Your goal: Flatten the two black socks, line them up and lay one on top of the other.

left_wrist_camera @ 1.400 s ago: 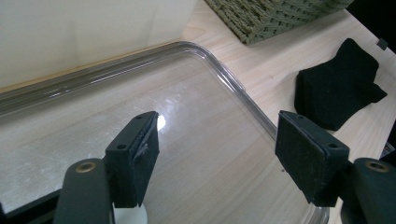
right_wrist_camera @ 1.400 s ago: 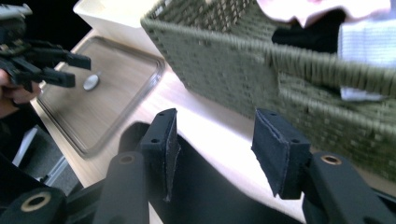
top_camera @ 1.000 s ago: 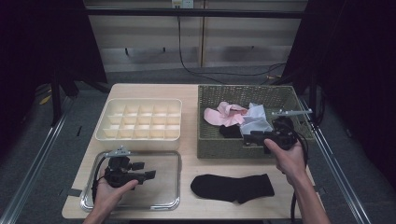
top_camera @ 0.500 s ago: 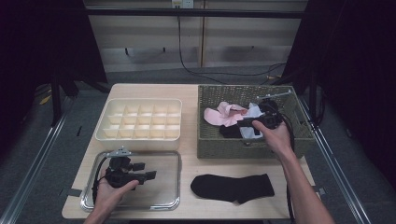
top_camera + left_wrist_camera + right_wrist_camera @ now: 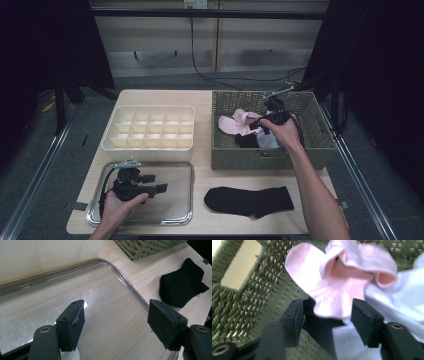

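Here, the right gripper (image 5: 327, 315), jaws just widened around a pink sock (image 5: 332, 287) in the basket (image 5: 305, 150); the left gripper (image 5: 116, 325) gapes empty over the tray (image 5: 125, 282).

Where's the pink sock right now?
In the high view the pink sock lies in the left half of the wicker basket, beside a white sock; the right hand-held gripper has its open jaws at it.
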The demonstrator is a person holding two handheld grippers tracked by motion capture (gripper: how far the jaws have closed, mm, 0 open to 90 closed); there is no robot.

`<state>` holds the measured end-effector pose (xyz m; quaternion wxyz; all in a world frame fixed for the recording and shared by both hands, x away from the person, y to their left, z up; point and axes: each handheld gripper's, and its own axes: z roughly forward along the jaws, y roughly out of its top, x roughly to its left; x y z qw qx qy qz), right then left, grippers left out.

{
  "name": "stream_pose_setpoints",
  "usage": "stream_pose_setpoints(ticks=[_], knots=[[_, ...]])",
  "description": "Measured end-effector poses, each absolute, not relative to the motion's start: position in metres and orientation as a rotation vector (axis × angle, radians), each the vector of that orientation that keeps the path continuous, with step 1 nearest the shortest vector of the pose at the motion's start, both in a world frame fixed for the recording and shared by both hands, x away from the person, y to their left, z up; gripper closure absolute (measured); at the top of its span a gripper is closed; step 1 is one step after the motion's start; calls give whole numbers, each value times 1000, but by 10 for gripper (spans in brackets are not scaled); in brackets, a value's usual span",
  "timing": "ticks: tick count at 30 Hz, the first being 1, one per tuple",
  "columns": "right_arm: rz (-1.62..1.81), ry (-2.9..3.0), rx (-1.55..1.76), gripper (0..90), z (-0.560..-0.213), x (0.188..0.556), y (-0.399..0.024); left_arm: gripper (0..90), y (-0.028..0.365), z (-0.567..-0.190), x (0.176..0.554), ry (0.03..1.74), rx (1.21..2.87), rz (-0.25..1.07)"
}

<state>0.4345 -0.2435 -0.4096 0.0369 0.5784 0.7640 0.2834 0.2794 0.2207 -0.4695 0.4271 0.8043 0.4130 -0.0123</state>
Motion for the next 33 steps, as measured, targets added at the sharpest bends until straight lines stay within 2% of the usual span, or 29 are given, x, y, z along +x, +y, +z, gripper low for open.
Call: stream_pose_setpoints(ticks=[4, 13, 15, 19, 21, 33], knots=[[888, 2323, 1777, 392, -407, 447, -242, 300, 219, -470, 279, 1027, 2013, -36], [736, 2360, 1835, 403, -436, 467, -238, 299, 219, -471, 280, 1026, 2012, -47], [703, 2385, 1828, 463, -439, 468, -235, 299, 219, -471, 280, 1024, 2015, -47], [662, 2413, 1825, 796, -441, 469, -233, 300, 219, -471, 281, 1022, 2021, -46], [673, 2418, 1822, 862, -439, 470, -232, 300, 218, -472, 281, 1027, 2016, -49], [1001, 2427, 1697, 878, -407, 479, -186, 300, 216, -473, 281, 1019, 2028, -54]])
